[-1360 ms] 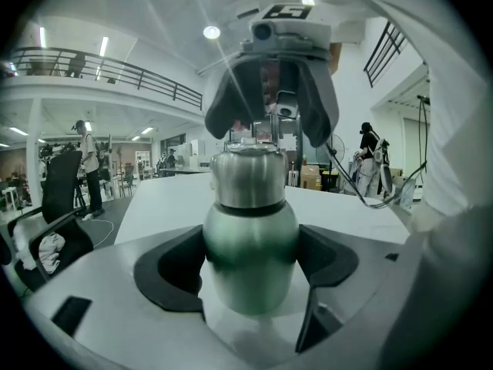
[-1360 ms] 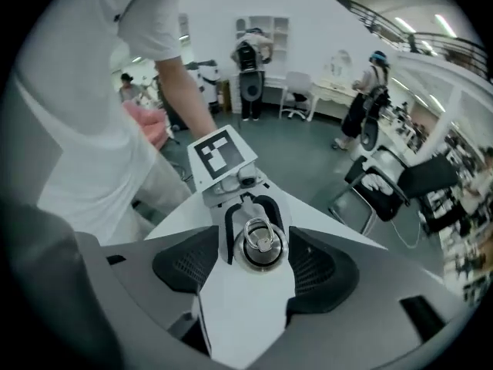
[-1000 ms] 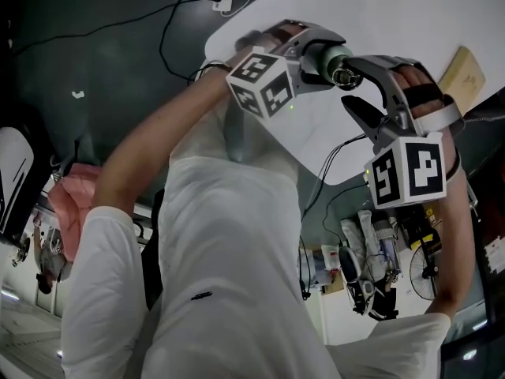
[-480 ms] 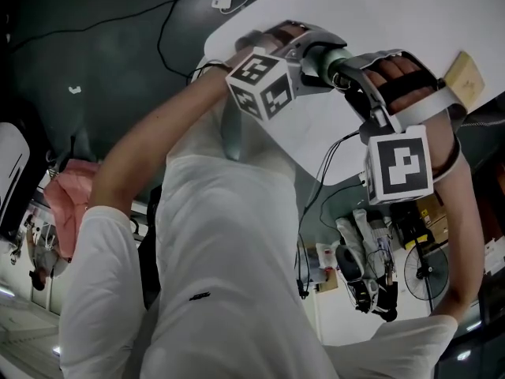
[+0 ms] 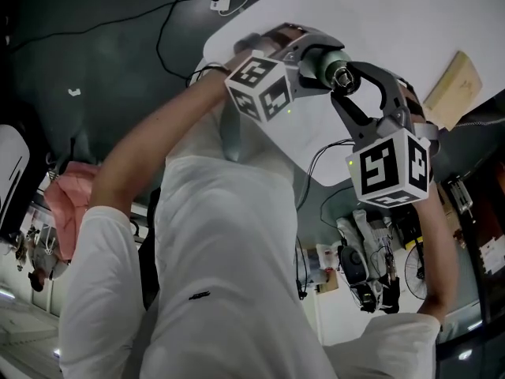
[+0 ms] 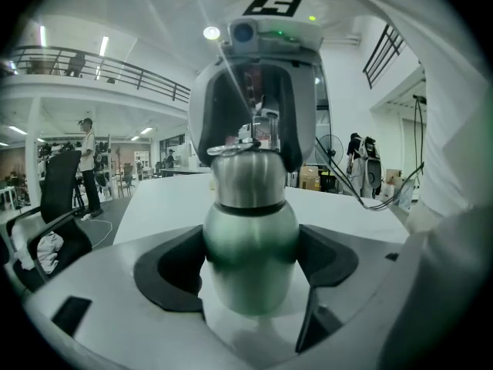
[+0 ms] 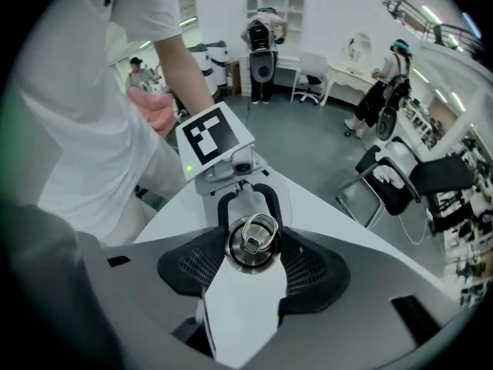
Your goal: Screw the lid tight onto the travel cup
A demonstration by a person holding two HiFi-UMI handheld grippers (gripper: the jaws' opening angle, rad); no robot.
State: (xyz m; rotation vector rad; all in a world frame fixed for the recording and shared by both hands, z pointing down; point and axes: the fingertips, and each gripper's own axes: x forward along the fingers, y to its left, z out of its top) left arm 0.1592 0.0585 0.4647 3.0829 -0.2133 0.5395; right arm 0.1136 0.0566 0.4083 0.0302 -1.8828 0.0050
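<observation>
**Caller:** Where is the travel cup (image 6: pixel 250 237)?

**Operator:** It is clamped in my left gripper (image 5: pixel 317 59). In the head view it sits by the near edge of the white table (image 5: pixel 379 6). The left gripper view shows both dark pads (image 6: pixel 173 272) pressed against its green body. The head view does not show that contact.

**Caller:** And the lid (image 7: pixel 249 245)?

**Operator:** It sits on the cup's neck. My right gripper (image 5: pixel 347 79) points down onto it. Its jaws have just been closing, and they pinch the lid from both sides. Only the right gripper view shows the lid's top and its wire loop (image 7: pixel 258 227).
</observation>
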